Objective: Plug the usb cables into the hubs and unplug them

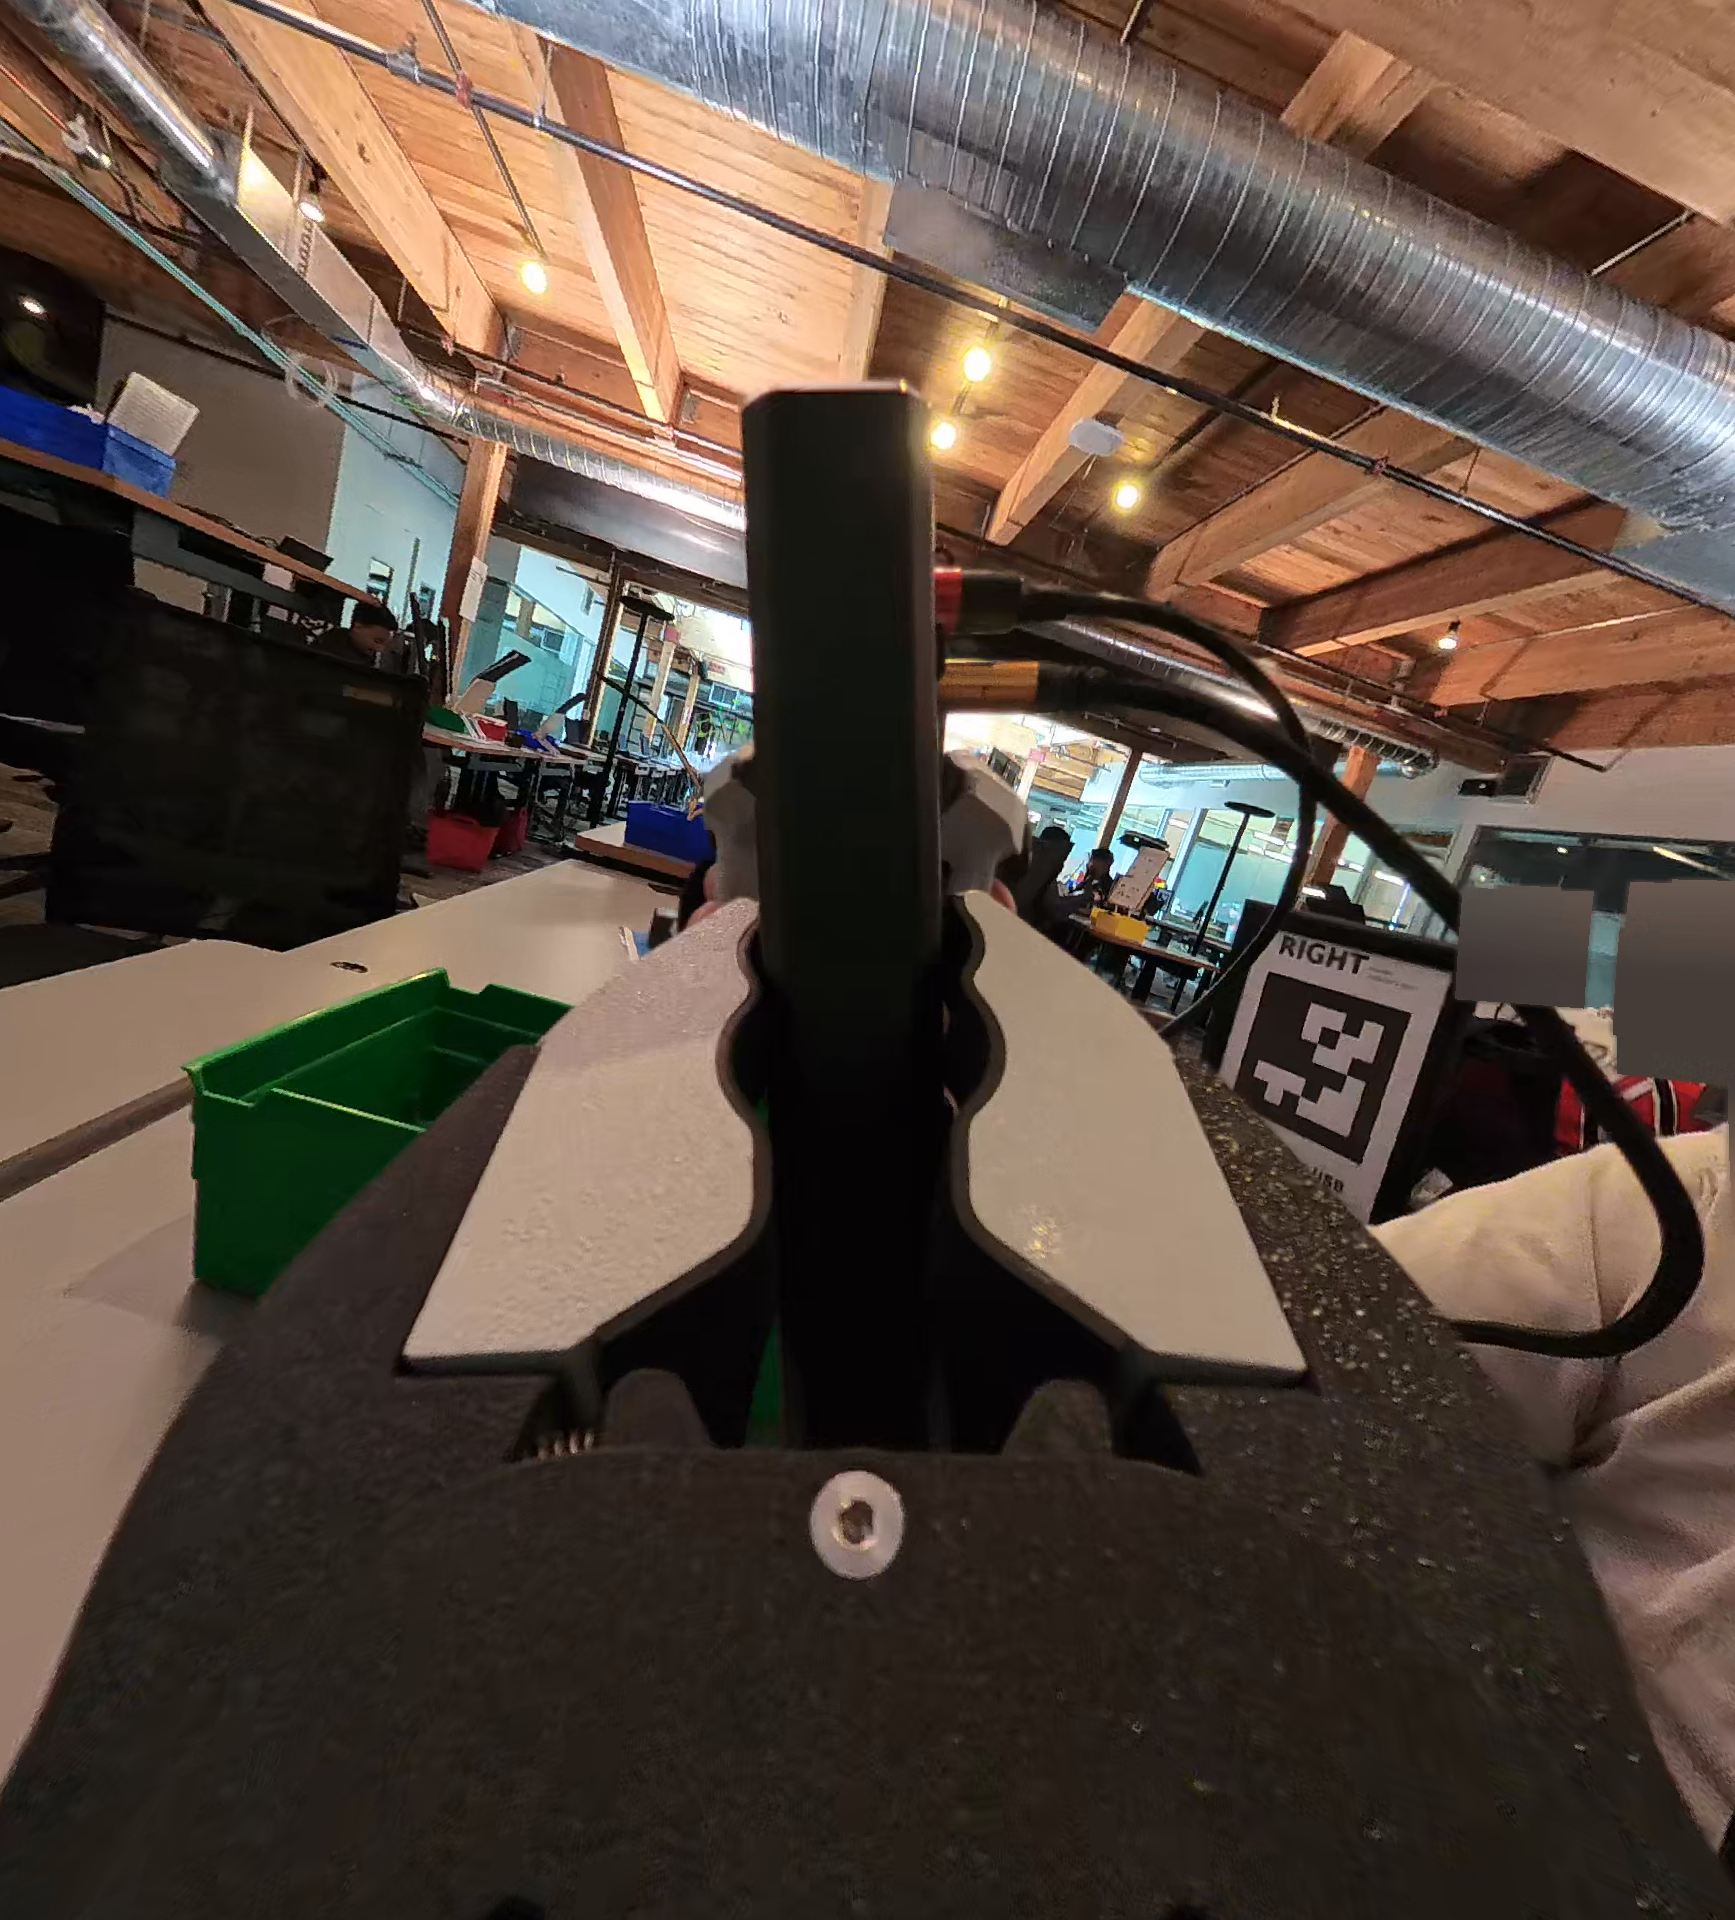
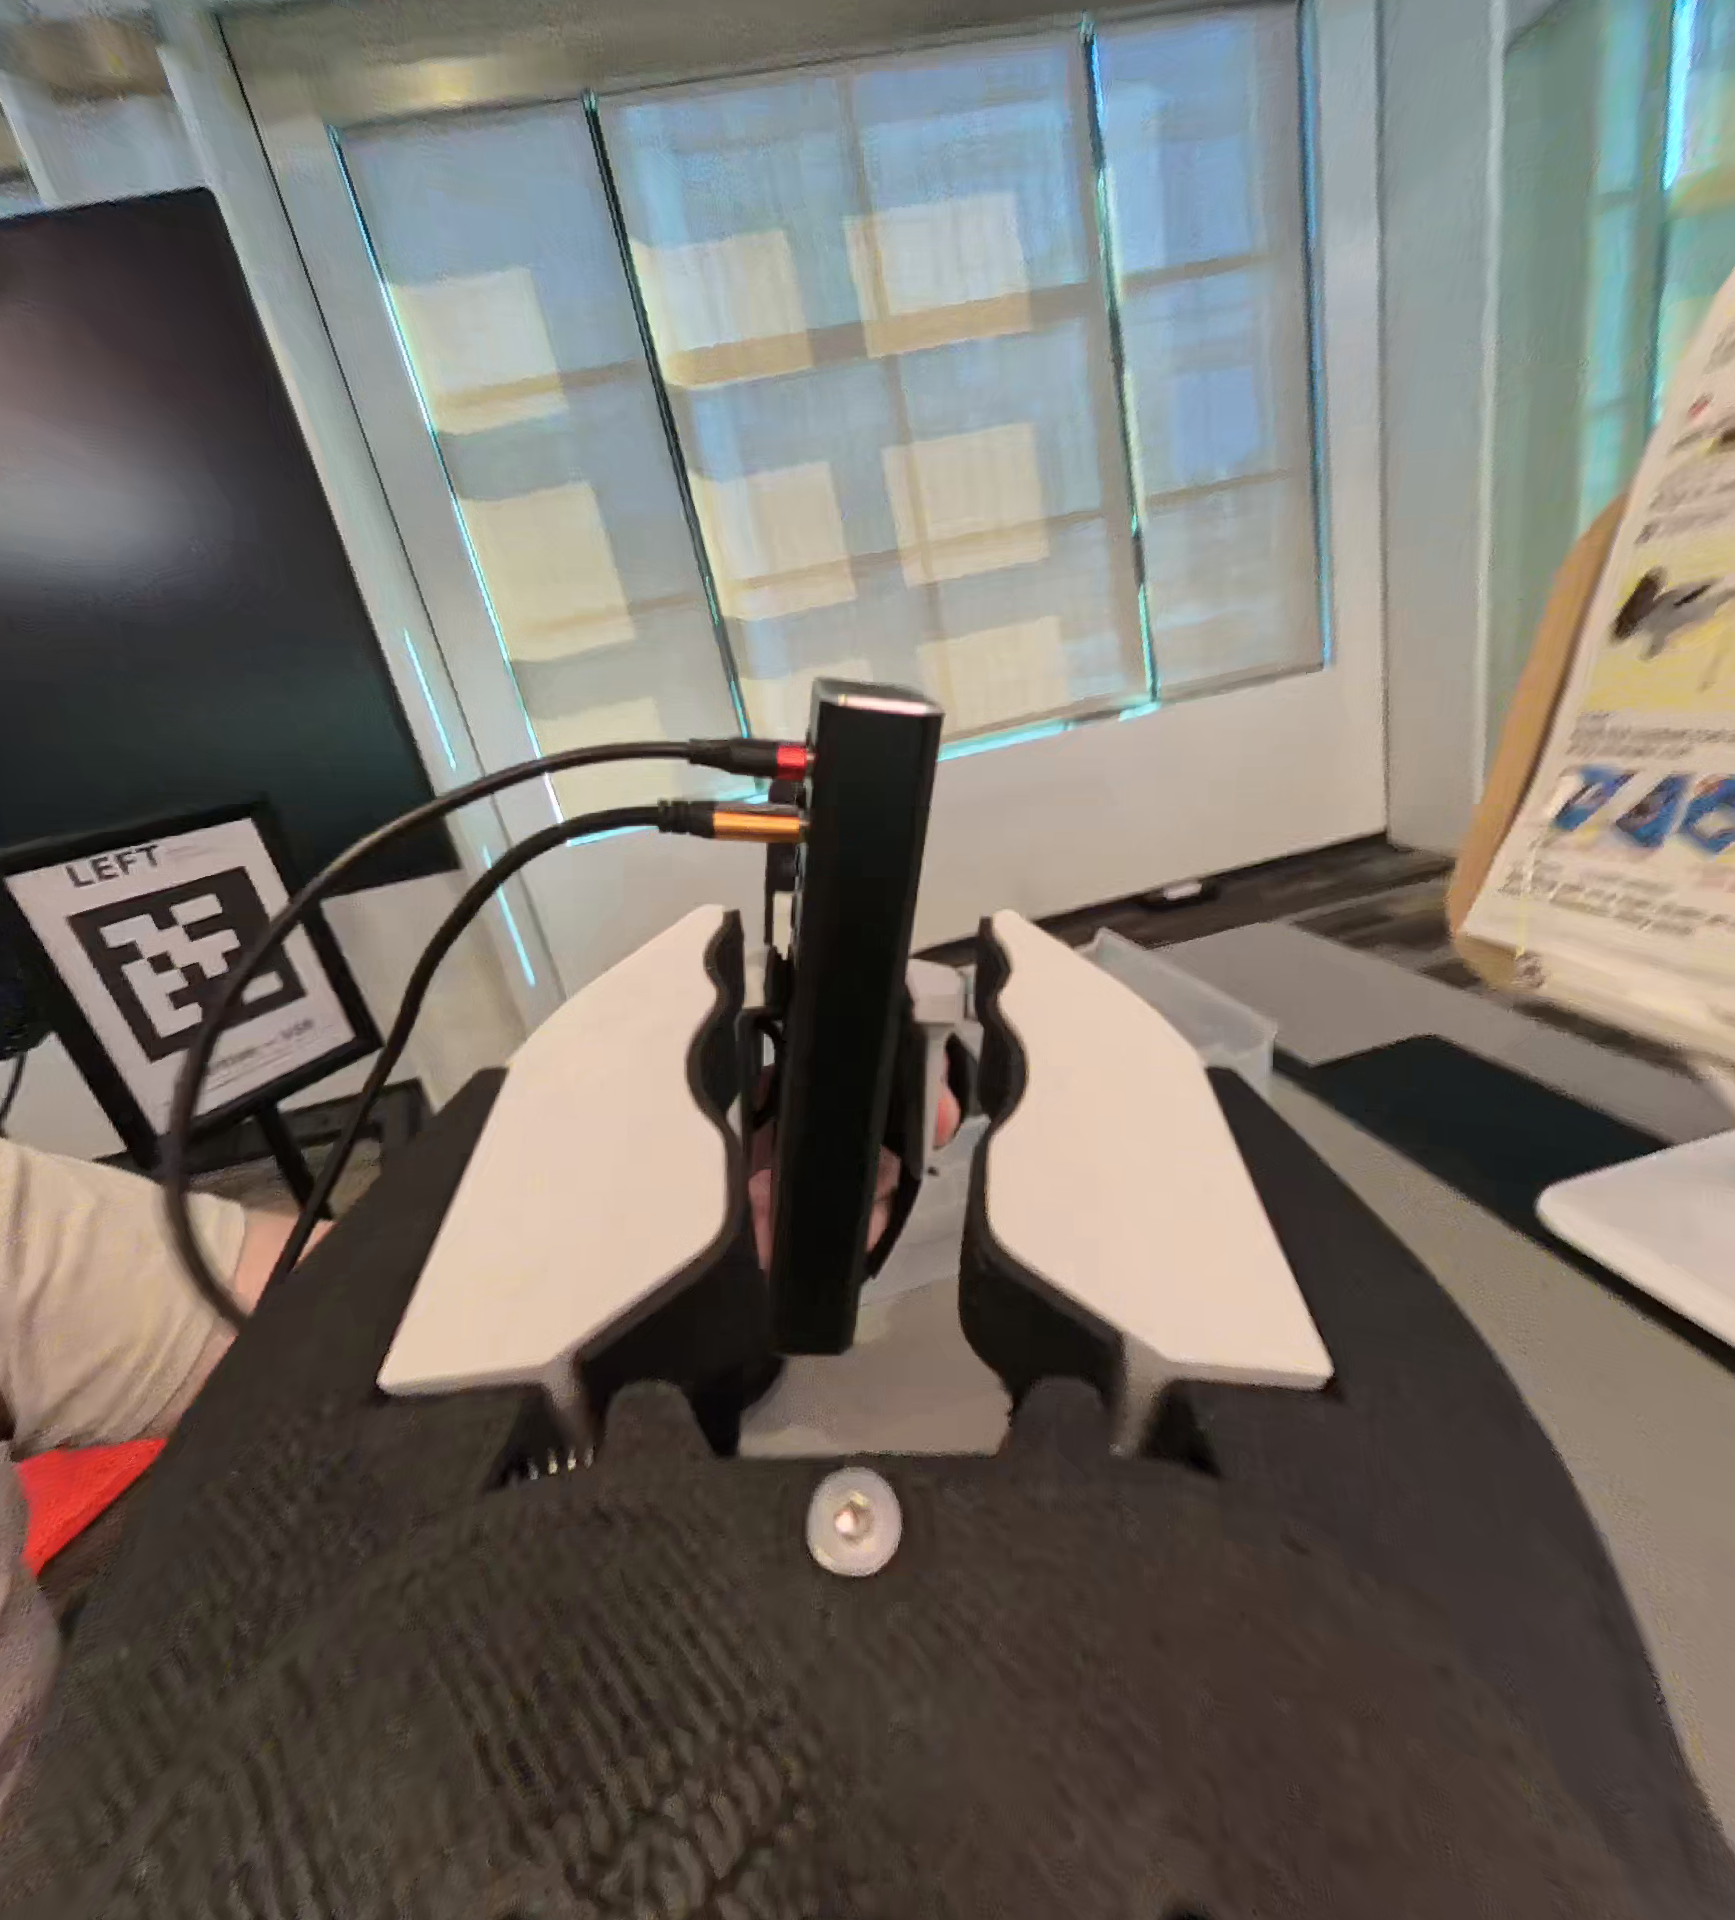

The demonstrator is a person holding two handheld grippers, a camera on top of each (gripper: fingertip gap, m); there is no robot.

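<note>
A black USB hub (image 1: 842,831) stands upright between my left gripper's fingers (image 1: 614,1122). My left gripper (image 1: 847,925) is shut on its lower half. Two black cables are plugged into the hub's side: one with a red plug (image 1: 977,601), one with an orange plug (image 1: 988,681). In the right wrist view the same hub (image 2: 858,1018) stands between the spread fingers of my right gripper (image 2: 858,925), which is open with a gap on the hub's right side. The red plug (image 2: 790,761) and orange plug (image 2: 754,824) point left there. The left gripper's grey fingers (image 2: 930,1003) show behind the hub.
A green bin (image 1: 323,1112) sits on the white table (image 1: 63,1039) to the left. Framed marker signs (image 1: 1330,1070) (image 2: 188,956) stand nearby. A person's pale sleeve (image 1: 1569,1299) lies under the looping cables. An instruction sheet on a stand (image 2: 1694,675) and a clear bin (image 2: 1185,997) are at the right. Spacing between my two grippers at the tips: around 4 cm.
</note>
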